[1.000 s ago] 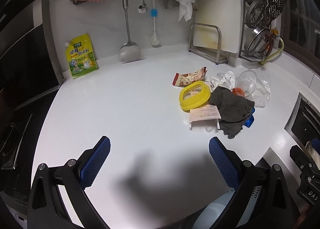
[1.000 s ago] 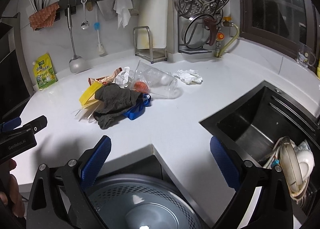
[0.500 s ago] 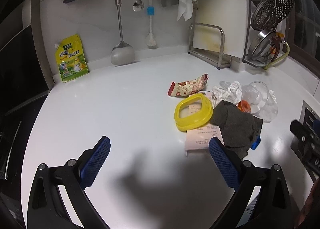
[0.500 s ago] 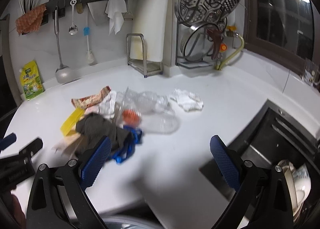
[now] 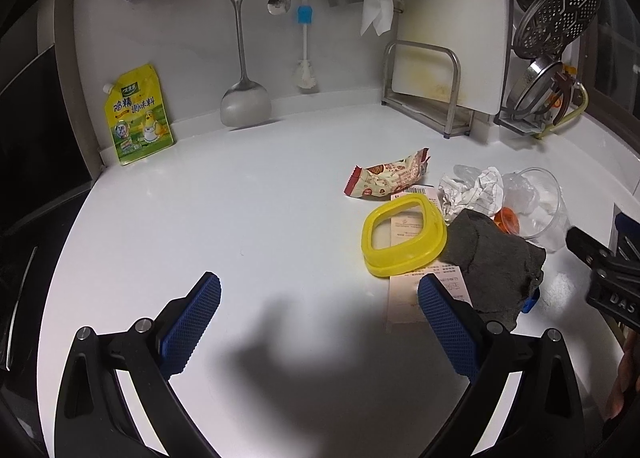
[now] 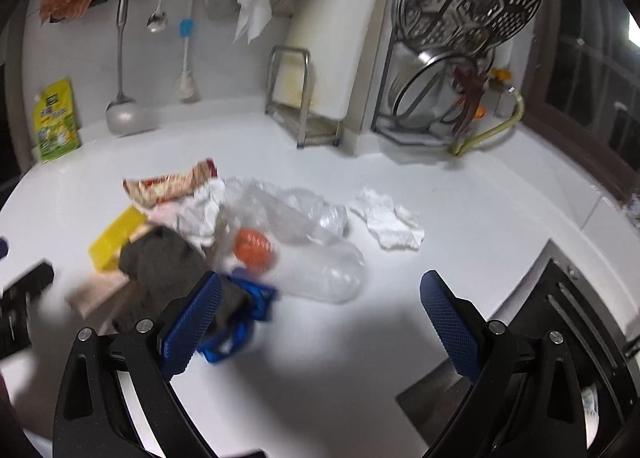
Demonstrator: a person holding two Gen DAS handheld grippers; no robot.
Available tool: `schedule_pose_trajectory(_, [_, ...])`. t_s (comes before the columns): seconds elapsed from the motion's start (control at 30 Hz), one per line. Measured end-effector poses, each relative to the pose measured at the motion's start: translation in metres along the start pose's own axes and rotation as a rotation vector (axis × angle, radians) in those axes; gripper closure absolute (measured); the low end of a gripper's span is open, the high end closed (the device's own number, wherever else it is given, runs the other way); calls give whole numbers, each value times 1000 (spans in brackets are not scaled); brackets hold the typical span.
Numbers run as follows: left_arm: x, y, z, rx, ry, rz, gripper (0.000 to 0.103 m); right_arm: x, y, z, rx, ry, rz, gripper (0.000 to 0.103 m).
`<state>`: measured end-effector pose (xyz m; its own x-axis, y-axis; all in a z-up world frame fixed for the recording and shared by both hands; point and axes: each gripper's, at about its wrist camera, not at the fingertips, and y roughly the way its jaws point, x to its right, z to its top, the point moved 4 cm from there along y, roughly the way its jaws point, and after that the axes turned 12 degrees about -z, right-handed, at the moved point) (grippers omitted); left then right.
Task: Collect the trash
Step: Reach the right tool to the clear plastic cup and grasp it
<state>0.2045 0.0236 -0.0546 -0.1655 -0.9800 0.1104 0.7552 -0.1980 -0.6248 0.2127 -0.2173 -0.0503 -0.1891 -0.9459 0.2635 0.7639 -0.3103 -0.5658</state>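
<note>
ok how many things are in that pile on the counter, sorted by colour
yellow: 1, the ring
red: 1, the snack wrapper
grey: 1, the cloth
blue: 1, the strap
clear: 1, the plastic bottle
white: 3, the receipt, crumpled paper, crumpled tissue
total: 8

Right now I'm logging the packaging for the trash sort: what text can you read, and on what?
"太太乐" and "鸡精调味料": yellow seasoning pouch against the wall.
"DAS", cut off at the frame edge: black body of the right gripper.
Snack wrapper: print too small to read.
Receipt: lines too small to read.
</note>
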Motion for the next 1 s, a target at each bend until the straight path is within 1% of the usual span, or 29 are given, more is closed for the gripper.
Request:
schedule_pose_trajectory(0.1, [0, 1, 1, 0, -10, -8, 6, 12, 8, -4, -43, -51, 69, 8])
schedule_pose_trajectory(0.13, [0, 2, 1, -1, -12, -10, 6, 15, 9, -3, -42, -84, 93, 8])
schedule_pose_trajectory(0.2, [3, 4, 1, -7, -21, -17, 6, 19, 9, -1, -14, -136, 118, 8])
schedule_pose_trajectory(0.23, [4, 5, 1, -11, -26, -25, 6, 20, 11, 1, 9, -174, 148, 8])
schedule_pose_trajectory(0.33, [10, 8, 0, -25, -38, -43, 6, 18, 18, 3, 41, -267, 213, 8])
schedule_pose_trajectory(0.43, [15, 10, -2, -37, -27, -34, 6, 12, 26, 4, 70, -366, 256, 8])
schedule_pose_trajectory(0.5, [17, 10, -3, -41, -22, -20, 6, 10, 34, 6, 68, -405, 295, 8])
schedule_pose_trajectory(0.57, [17, 12, -2, -43, -29, -15, 6, 8, 44, 8, 46, -433, 348, 8])
schedule_pose_trajectory(0.7, [17, 17, -2, -52, -44, -5, 6, 6, 58, 14, 36, -459, 378, 8])
schedule_pose_trajectory(0.83, [18, 21, -1, -60, -45, -1, 6, -4, 64, 20, 42, -487, 429, 8])
schedule_pose_trajectory(1.0, [19, 22, 0, -60, -44, 1, 6, -21, 70, 22, 55, -538, 438, 8])
